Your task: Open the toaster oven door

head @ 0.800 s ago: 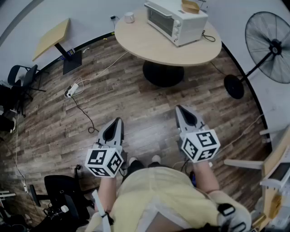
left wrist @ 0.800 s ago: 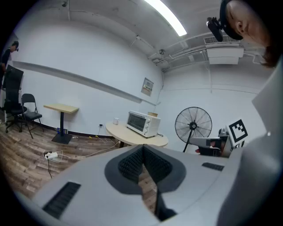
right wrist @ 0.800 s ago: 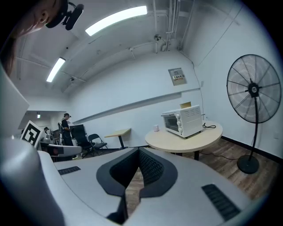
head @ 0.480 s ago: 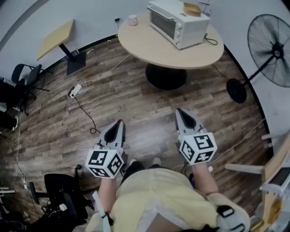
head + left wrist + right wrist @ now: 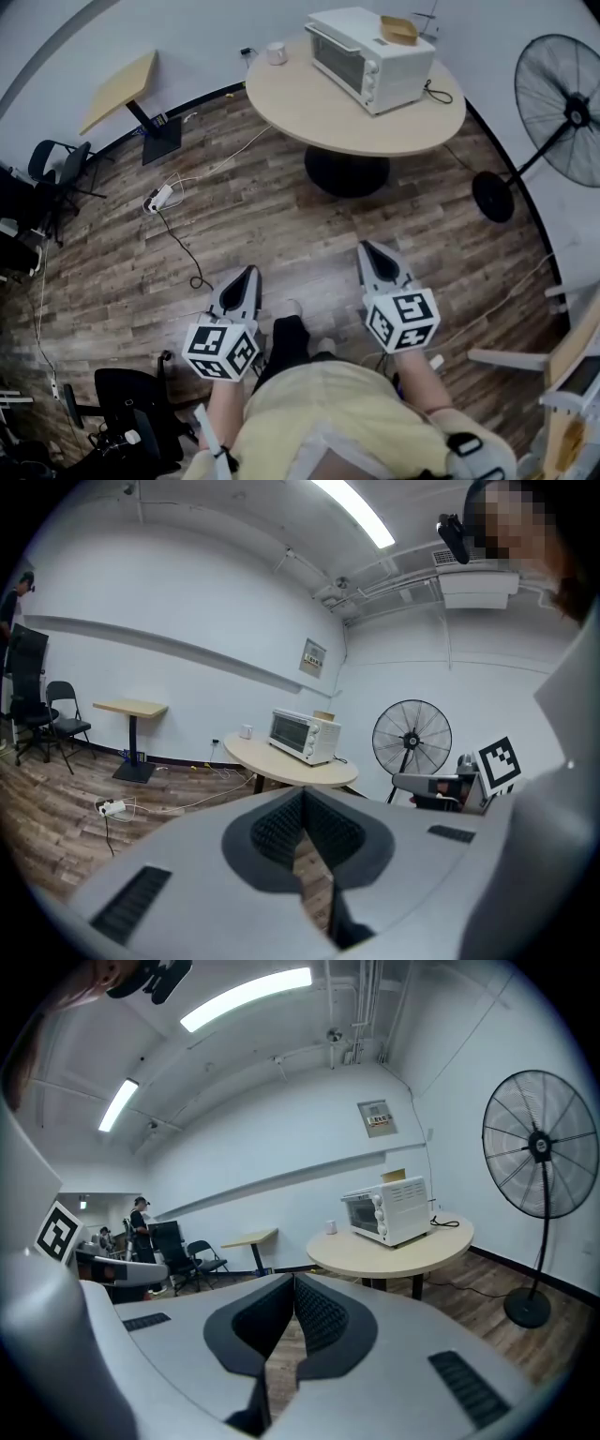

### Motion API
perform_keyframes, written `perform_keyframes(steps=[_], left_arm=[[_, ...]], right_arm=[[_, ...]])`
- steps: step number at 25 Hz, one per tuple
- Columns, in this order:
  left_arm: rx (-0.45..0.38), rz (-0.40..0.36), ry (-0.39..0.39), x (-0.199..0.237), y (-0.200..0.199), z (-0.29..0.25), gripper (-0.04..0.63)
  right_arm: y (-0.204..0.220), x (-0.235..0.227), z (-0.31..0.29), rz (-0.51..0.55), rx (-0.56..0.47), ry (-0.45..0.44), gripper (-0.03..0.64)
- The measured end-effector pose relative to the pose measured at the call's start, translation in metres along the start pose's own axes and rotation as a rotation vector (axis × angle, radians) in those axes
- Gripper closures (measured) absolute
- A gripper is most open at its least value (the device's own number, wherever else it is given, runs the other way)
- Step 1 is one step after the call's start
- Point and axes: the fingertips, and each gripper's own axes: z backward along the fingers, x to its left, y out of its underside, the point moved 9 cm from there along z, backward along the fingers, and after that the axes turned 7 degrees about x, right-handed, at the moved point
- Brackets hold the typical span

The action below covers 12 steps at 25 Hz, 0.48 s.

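While the left gripper (image 5: pixel 246 277) and right gripper (image 5: pixel 370 253) are hanging pressed together on nothing, the toaster oven (image 5: pixel 375 52) is sitting well ahead of both, its door (image 5: pixel 337 56) shut; walking closer, then spreading the jaws before reaching that door, is looking wisest.

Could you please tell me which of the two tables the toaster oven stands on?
The round table, near the fan; the toaster oven sits at its far side. The other table is smaller, rectangular, and stands off to the left.
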Motion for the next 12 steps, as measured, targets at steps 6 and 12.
perform_keyframes(steps=[6, 12], left_arm=[[0.003, -0.008, -0.001, 0.016, -0.007, -0.024, 0.592], [-0.005, -0.026, 0.028, 0.032, -0.029, -0.056, 0.592]], right_arm=[[-0.004, -0.003, -0.018, -0.015, 0.016, -0.009, 0.612], [-0.015, -0.005, -0.044, -0.033, 0.043, -0.02, 0.612]])
